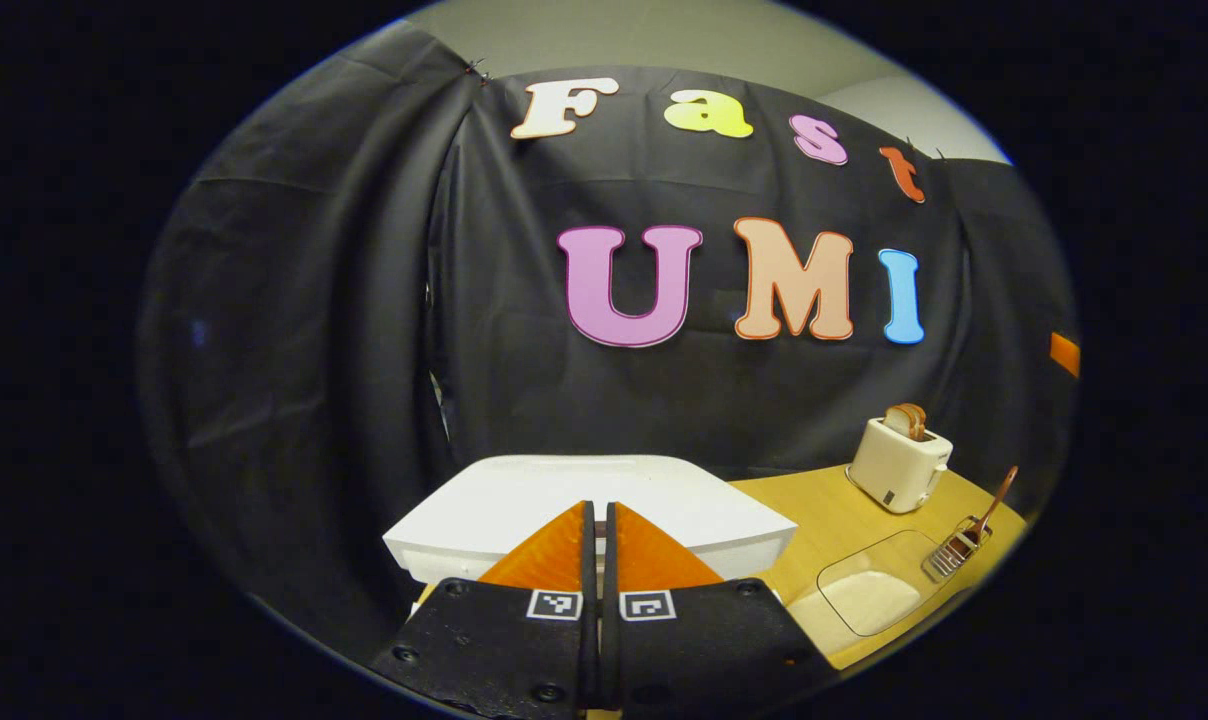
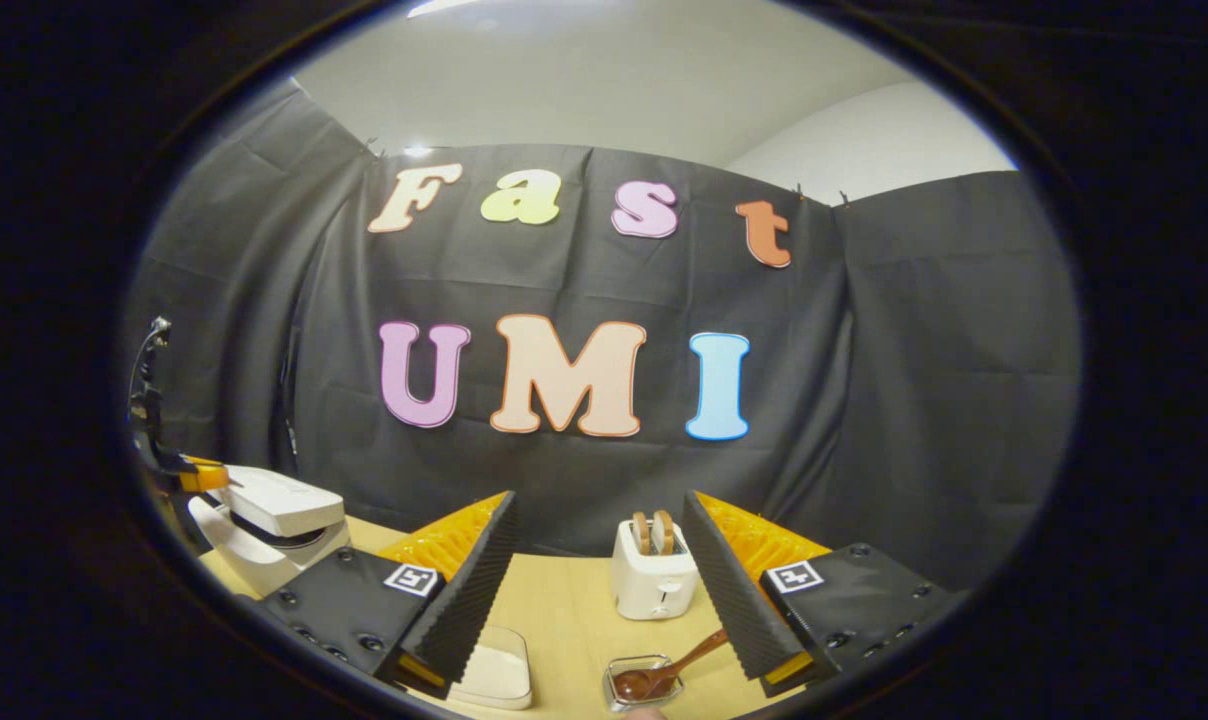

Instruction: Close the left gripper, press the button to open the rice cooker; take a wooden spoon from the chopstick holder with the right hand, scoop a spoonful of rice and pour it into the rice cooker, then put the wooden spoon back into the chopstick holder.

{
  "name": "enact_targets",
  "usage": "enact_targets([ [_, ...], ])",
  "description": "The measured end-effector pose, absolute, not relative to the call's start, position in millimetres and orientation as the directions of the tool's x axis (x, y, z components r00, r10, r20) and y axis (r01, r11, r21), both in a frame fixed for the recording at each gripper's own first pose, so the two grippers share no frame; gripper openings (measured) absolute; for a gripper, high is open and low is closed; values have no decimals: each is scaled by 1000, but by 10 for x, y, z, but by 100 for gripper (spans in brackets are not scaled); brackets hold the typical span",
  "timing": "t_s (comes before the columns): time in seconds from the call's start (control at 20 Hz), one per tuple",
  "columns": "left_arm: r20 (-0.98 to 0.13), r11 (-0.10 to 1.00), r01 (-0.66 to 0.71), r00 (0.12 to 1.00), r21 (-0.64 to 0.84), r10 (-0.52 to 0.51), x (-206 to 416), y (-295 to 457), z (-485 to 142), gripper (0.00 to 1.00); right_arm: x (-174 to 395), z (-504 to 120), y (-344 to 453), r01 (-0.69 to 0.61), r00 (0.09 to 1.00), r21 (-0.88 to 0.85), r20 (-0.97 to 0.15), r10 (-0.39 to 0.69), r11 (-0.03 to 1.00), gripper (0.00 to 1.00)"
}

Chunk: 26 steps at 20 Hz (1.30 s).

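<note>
Left gripper point(image 1: 598, 520): jaws pressed together, just a thin slit between the fingers, nothing between them. Its tips sit over the near edge of the white rice cooker point(image 1: 524, 500), whose lid fills the space straight ahead of the fingers; whether the tips touch the lid, cannot tell. In the right gripper view the rice cooker point(image 2: 264, 525) shows far to the left with its lid lifted at an angle, a dark gap under it, and the left gripper point(image 2: 199, 475) sits at its near top edge.

Right gripper point(image 2: 597, 530): jaws wide apart, holding nothing, hovering above the wooden table point(image 2: 564, 610). Between its fingers, ahead, stands a white toaster point(image 2: 652, 575) with two slices of bread in the slots. Below that, close to the right finger, the wooden spoon point(image 2: 664, 672) lies tilted in the chopstick holder point(image 2: 636, 683) (a small clear-looking container from this angle), handle pointing up toward the right finger, not touching it. Beside the left finger, low, is a clear square dish of rice point(image 2: 494, 675).

From the left gripper view the same things sit off to the right of the fingers: toaster point(image 1: 899, 460) far back, chopstick holder point(image 1: 954, 548) with the wooden spoon point(image 1: 994, 505) leaning out of it, and the dish of rice point(image 1: 869, 595) nearer, just beside the holder.
</note>
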<state>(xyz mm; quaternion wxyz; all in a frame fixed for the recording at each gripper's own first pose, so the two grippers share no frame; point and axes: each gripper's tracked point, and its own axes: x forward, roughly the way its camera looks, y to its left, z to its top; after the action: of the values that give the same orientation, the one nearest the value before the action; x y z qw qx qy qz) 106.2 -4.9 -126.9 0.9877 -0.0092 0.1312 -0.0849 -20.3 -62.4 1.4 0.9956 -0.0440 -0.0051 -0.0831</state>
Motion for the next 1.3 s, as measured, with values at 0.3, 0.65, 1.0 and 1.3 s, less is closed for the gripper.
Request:
enact_targets([
  [0.3, -226, 988, 155, 962, -18, -155, 1172, -57, -1046, 0, -194, 38, -806, 172, 985, -67, 24, -171, 983, 100],
  [0.65, -169, 983, 181, 970, 16, -176, 1285, -188, -692, 11, -114, 46, -952, 158, 987, -53, 33, -156, 986, 100],
  [1.0, -93, 975, 218, 972, 37, -214, 1183, -490, -304, 57, 68, -113, -1157, 131, 991, -40, -12, -131, 991, 100],
  [1.3, -57, 972, 233, 971, -12, -233, 884, -775, -71, 93, 262, -312, -1467, 121, 992, -47, -35, -123, 991, 100],
])
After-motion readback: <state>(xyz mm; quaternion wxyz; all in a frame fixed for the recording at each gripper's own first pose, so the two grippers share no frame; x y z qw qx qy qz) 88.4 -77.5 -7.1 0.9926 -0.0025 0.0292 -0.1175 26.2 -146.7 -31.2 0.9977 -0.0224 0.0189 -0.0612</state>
